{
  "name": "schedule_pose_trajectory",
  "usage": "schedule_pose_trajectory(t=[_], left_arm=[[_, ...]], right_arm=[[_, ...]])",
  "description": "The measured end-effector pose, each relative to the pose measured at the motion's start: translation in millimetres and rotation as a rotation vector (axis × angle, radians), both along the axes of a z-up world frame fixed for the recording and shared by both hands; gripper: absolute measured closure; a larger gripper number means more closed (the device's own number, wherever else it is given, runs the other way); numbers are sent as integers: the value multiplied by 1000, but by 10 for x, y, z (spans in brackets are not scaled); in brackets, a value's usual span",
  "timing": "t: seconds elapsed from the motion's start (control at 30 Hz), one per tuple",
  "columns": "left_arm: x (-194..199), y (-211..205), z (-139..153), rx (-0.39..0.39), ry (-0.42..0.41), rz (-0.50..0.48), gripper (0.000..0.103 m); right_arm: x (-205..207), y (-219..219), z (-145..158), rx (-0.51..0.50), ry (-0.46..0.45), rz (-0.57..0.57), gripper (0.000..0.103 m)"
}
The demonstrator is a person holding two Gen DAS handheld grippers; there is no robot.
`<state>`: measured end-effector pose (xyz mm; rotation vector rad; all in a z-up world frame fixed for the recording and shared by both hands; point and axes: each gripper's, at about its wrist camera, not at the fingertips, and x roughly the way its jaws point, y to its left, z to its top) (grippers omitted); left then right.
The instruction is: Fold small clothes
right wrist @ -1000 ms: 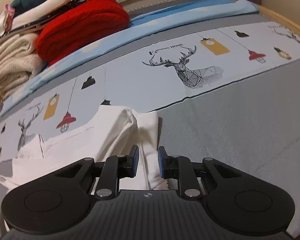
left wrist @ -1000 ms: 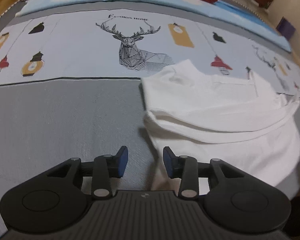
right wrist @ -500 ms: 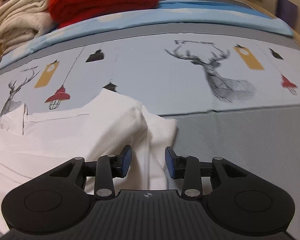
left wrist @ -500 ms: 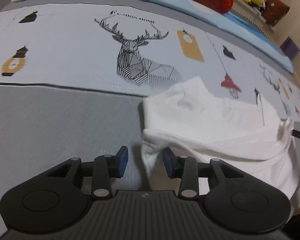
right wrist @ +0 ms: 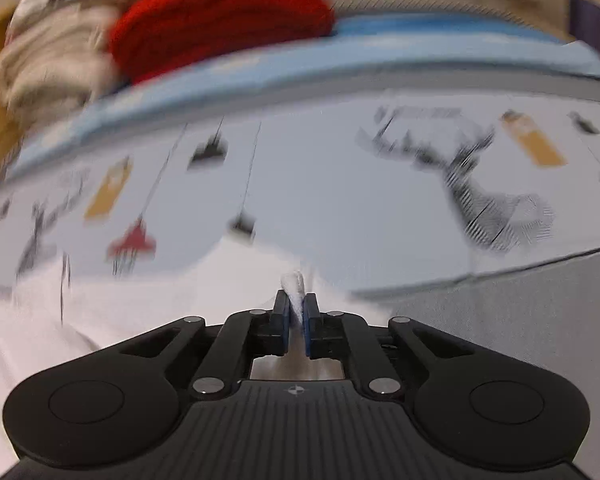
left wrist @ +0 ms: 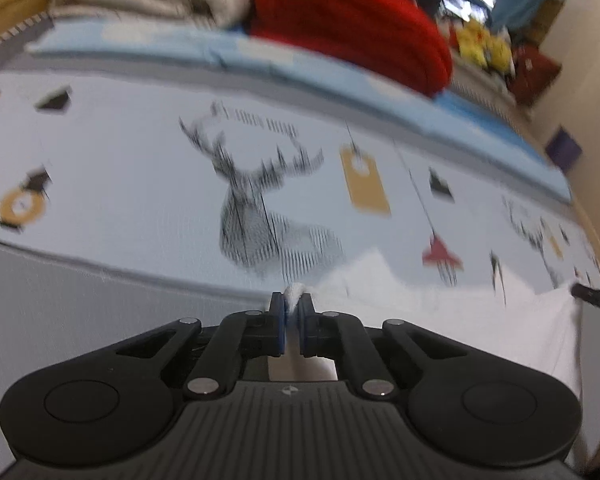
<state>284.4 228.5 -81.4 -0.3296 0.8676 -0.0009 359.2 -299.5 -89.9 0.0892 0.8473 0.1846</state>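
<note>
Two wrist views, each low over its own gripper, left gripper and right gripper, tilted down across the bed toward its far edge, close to the white garment, both sharing the deer print and red blanket, both blurred

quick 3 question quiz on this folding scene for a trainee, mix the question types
1. True or false: the left gripper is shut on the white garment.
2. What does the right gripper pinch? A) the white garment B) the red knit C) nothing
3. Fill in: beyond the garment, the bedsheet shows a printed ____ head.

Key: 1 true. 2 A. 3 deer.
</note>
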Motion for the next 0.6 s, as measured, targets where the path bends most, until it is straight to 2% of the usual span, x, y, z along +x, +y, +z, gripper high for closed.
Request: schedule_pose_trajectory(t=[0.07, 0.17, 0.27, 0.37, 0.43, 0.47, 0.5, 0.57, 0.6], left_arm=[[29, -13, 47, 34, -39, 37, 97], [100, -54, 75, 50, -65, 61, 97], [173, -131, 60, 93, -78, 66, 97], [250, -140, 1, 103, -81, 80, 96], [293, -109, -70, 100, -46, 91, 90], [313, -101, -113, 80, -13, 80, 87], [313, -84, -161, 46, 22, 56, 76], [302, -95, -204, 35, 65, 30, 74], [283, -110, -196, 56, 69, 24, 74]], right_arm=[[-10, -92, 122, 48, -76, -73, 98], [-14, -142, 187, 51, -136, -148, 98], [11, -84, 183, 27, -156, -170, 98], [62, -20, 163, 5, -165, -189, 98], [91, 5, 142, -3, -161, -208, 96], [115, 16, 120, -16, -149, -220, 91], [135, 34, 87, -33, -128, -235, 74], [172, 64, 0, -68, -60, -244, 53], [162, 83, -29, -77, -44, -233, 55]])
